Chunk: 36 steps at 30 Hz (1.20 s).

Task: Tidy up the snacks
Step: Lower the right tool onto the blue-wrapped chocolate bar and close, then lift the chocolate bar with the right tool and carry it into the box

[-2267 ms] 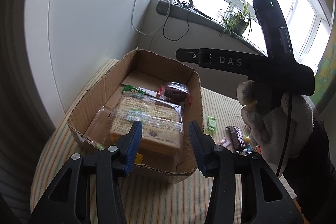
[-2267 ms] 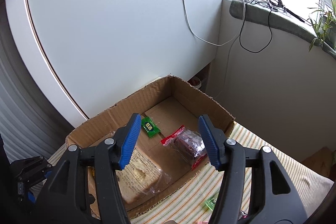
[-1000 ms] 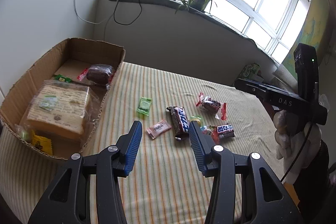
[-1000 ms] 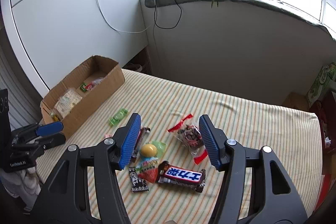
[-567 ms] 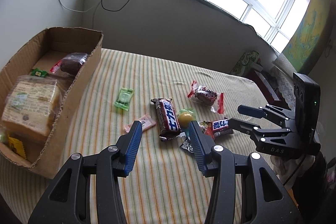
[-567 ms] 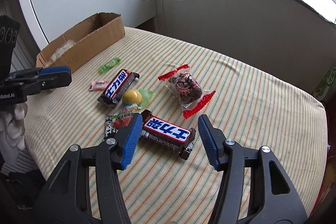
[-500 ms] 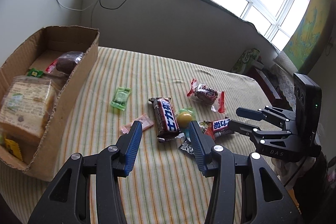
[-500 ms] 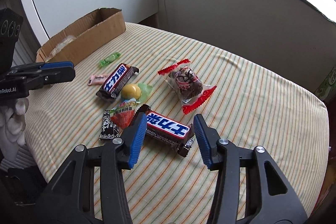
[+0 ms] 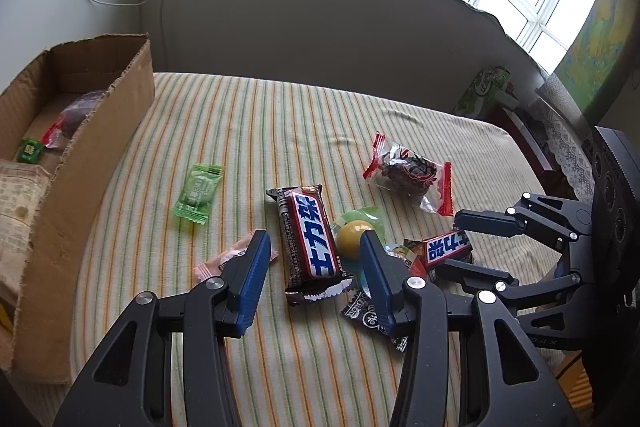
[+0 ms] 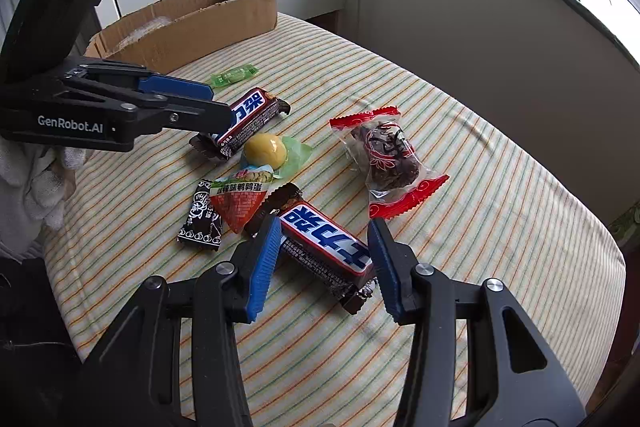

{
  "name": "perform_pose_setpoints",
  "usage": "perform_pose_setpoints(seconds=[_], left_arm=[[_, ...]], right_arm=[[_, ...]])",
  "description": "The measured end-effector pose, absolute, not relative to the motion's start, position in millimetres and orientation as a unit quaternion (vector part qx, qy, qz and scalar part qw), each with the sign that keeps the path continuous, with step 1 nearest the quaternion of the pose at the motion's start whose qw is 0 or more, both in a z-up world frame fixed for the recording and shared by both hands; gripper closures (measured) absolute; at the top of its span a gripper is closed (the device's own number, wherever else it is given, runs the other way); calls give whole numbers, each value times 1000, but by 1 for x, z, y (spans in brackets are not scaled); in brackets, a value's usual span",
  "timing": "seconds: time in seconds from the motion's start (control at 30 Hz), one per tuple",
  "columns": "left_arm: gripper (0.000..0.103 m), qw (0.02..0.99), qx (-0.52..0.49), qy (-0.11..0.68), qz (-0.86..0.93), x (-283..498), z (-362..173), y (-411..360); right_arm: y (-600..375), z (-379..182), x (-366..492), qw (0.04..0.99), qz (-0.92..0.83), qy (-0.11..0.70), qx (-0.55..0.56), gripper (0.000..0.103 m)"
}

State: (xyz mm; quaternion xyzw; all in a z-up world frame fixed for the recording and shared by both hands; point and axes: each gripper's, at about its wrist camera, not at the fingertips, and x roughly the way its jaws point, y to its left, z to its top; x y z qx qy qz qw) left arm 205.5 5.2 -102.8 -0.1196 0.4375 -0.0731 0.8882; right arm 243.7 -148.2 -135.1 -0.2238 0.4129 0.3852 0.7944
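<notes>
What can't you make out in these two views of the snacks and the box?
- Box contents: right wrist view, near wall hides them.
- Bread bag: left wrist view, cut off by the edge.
- Pink candy: left wrist view, partly behind the left gripper; absent from the right wrist view.

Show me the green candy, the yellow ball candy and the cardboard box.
green candy [image 9: 197,193], left wrist view, middle of wrapper
yellow ball candy [image 10: 265,149], right wrist view, top of ball
cardboard box [image 9: 96,163], left wrist view, outer side wall
</notes>
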Motion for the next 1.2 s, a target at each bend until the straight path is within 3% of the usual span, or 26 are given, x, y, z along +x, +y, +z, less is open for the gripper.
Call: perform_pose_setpoints(seconds=[0.5, 0.57, 0.73, 1.2], left_arm=[[58, 888, -99, 446, -62, 221, -111, 2], [68, 888, -95, 446, -59, 221, -113, 3], [76, 888, -77, 448, -64, 215, -118, 2], [76, 896, -94, 429, -72, 203, -105, 2]], right_arm=[[-137, -143, 244, 750, 433, 432, -253, 55], [-135, -147, 247, 747, 432, 438, -252, 56], [-137, -150, 253, 755, 422, 442, -238, 73], [-158, -134, 239, 788, 390, 434, -196, 73]])
